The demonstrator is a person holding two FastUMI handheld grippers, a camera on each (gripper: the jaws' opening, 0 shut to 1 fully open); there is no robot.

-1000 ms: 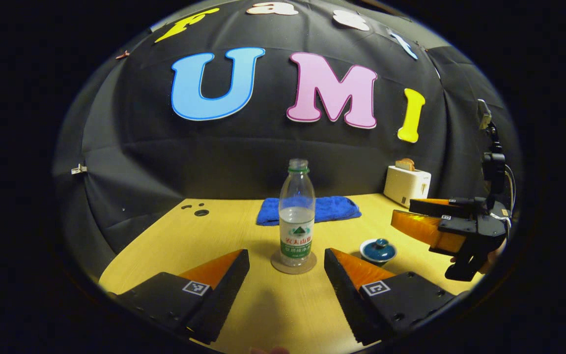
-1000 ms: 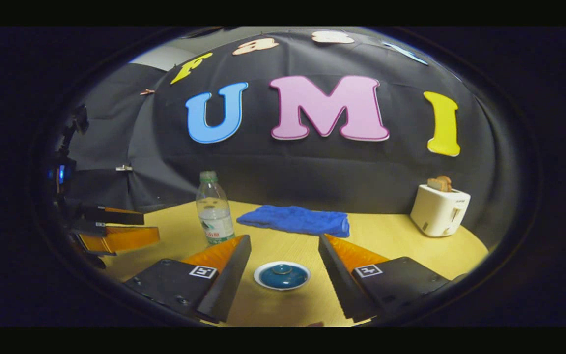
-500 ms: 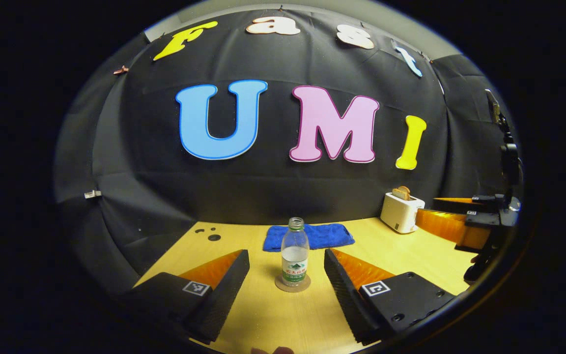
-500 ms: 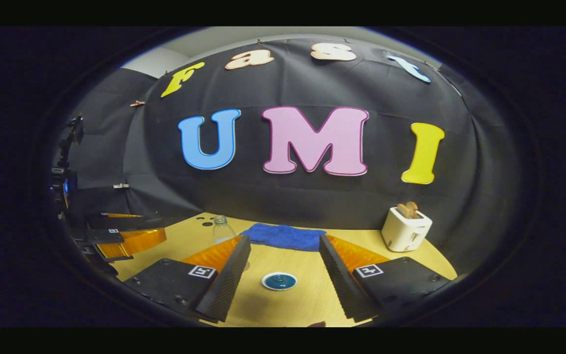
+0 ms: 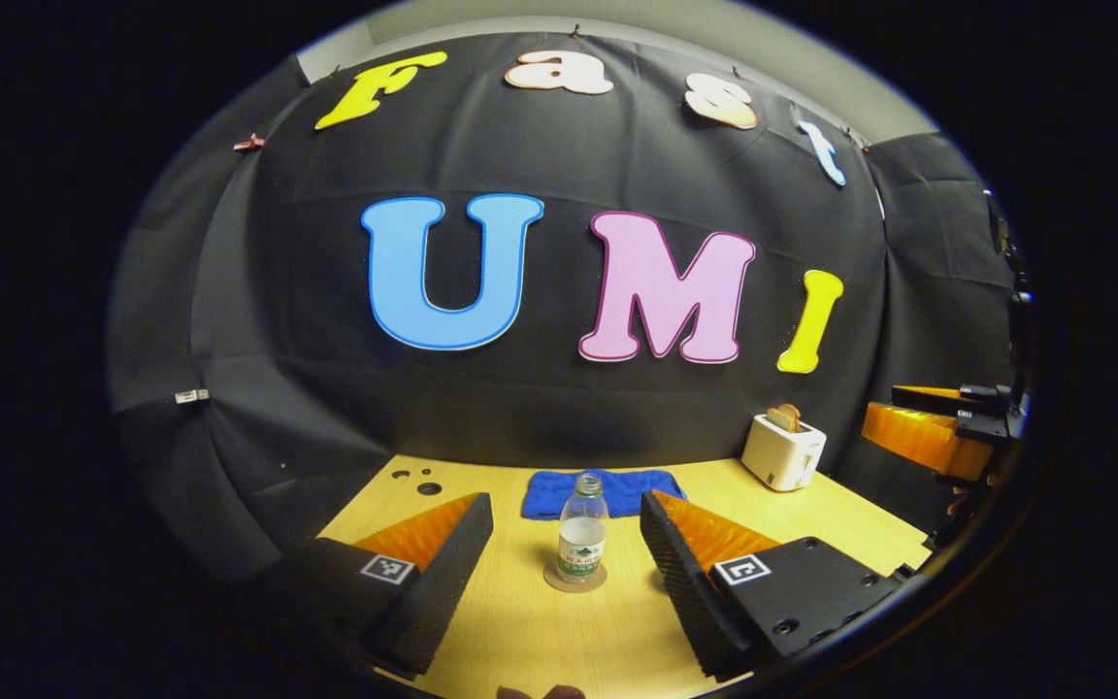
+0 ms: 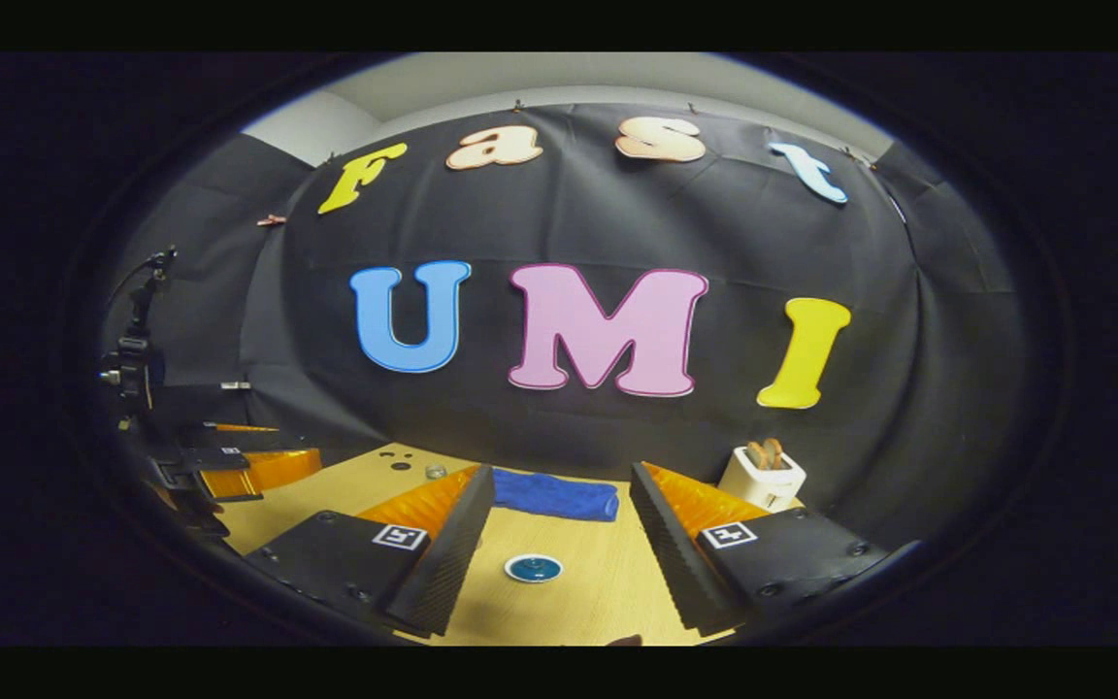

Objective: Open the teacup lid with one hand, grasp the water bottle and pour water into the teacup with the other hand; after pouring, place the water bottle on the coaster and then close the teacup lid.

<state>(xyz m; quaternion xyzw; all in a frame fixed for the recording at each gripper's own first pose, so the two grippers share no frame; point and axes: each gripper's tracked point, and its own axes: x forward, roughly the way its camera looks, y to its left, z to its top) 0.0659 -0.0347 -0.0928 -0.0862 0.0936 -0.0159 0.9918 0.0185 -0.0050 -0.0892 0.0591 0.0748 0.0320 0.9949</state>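
Note:
A clear water bottle without a cap stands upright on a round brown coaster on the wooden table, straight ahead of my left gripper, which is open and well back from it. The blue teacup sits with its lid on, small and distant, between the fingers of my right gripper, also open and empty. In the right gripper view the bottle's top peeks over my left finger, and the left gripper hangs at the far left. The right gripper hangs at the right edge of the left gripper view.
A folded blue cloth lies at the back of the table. A white toaster with toast in it stands at the back right. Small dark holes mark the table's back left corner.
Both grippers have drawn back and up from the table, so the bottle and teacup look smaller and farther off. Both stay open; nothing on the table has moved.

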